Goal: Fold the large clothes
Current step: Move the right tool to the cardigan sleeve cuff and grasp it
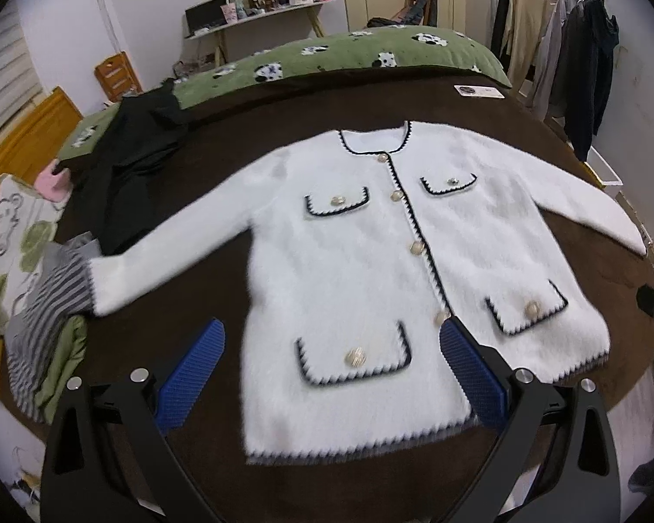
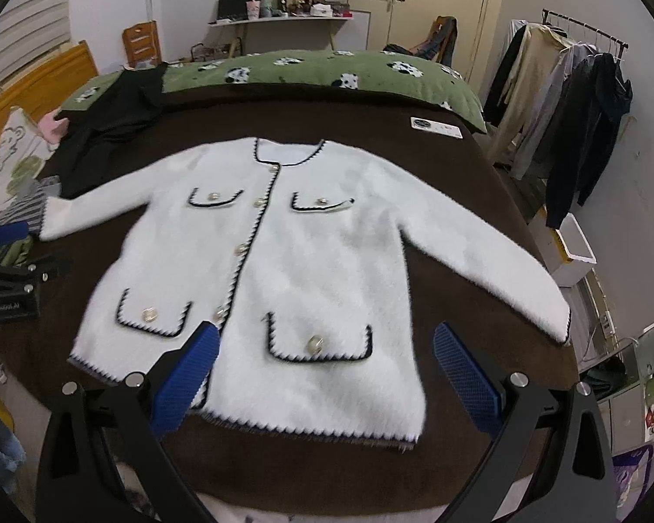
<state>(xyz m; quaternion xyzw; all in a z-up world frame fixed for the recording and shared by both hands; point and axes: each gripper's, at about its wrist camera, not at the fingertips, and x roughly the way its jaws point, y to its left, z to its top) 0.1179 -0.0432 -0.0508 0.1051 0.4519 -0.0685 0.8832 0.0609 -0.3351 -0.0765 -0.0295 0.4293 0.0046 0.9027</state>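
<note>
**Mia:** Where is the thing we have to fold?

**Ben:** The white cardigan (image 1: 370,270) lies flat on the brown blanket (image 1: 283,104), front side up, just ahead of both grippers. Its bottom edge is the part closest to them.

**Mia:** Are the grippers holding it?

**Ben:** No. The left gripper (image 1: 331,375) has its blue pads spread wide apart, with nothing between them but air. It hangs over the bottom pocket on its own side. The right gripper (image 2: 325,375) is spread wide too, over the other bottom pocket, and grabs nothing.

**Mia:** Which way does the cardigan point?

**Ben:** The neck points away from the grippers, toward the green quilt (image 1: 327,56). The long way runs from the bottom edge near the grippers up to the neck. The sleeves stick out to each side and slant down toward the grippers.

**Mia:** How will it feel to move?

**Ben:** I think soft, fluffy and floppy. It looks thick, so maybe a bit heavy for cloth. It will sag and bunch if you pinch just one spot. The fuzz should grip the pads well.

**Mia:** So where should they grab?

**Ben:** I would pinch a sleeve end, or a bottom corner, on an edge. Stay off the shiny buttons (image 1: 416,247).
</note>
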